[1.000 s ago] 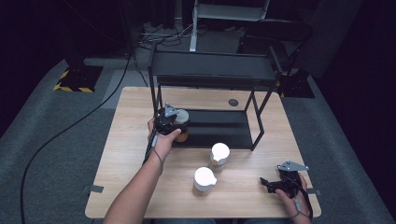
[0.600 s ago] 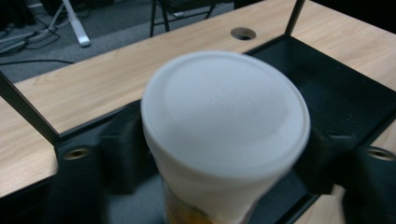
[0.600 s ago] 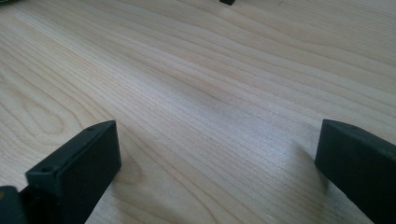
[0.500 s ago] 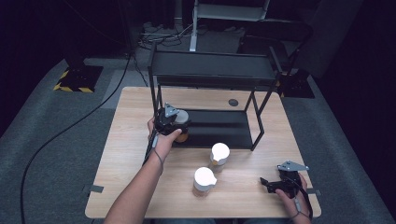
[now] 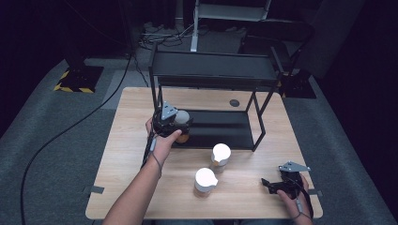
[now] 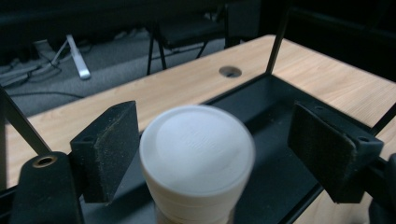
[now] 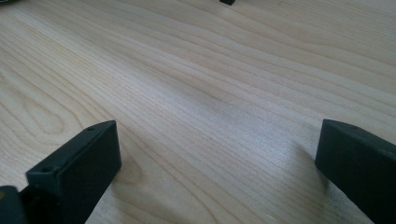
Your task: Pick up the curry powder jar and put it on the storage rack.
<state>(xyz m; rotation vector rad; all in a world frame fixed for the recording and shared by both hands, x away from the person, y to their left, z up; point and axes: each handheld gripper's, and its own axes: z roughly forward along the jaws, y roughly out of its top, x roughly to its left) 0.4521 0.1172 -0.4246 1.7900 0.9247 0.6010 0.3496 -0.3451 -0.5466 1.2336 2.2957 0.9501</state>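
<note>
A paper cup with a white lid (image 6: 196,154) stands on the black lower shelf (image 5: 220,129) of the rack, at its left end. My left gripper (image 6: 215,140) straddles it. Its jaws have just been opening, and the cup stays between them. The right pad (image 6: 327,149) stands apart from the lid and the left pad (image 6: 109,149) sits just beside it. In the high view the left gripper (image 5: 179,124) is at the cup (image 5: 182,116). My right gripper (image 5: 272,183) rests open on the bare wood at the table's near right, with nothing between its jaws (image 7: 217,154).
Two more white-lidded cups (image 5: 221,153) (image 5: 205,180) stand on the wooden table (image 5: 122,154) in front of the black two-level rack (image 5: 213,70). A round cable hole (image 5: 234,102) lies behind the lower shelf. Rack posts (image 5: 260,126) frame the shelf.
The left hand has shifted slightly at the cup on the shelf. The right hand and both front cups have stayed where they were.
</note>
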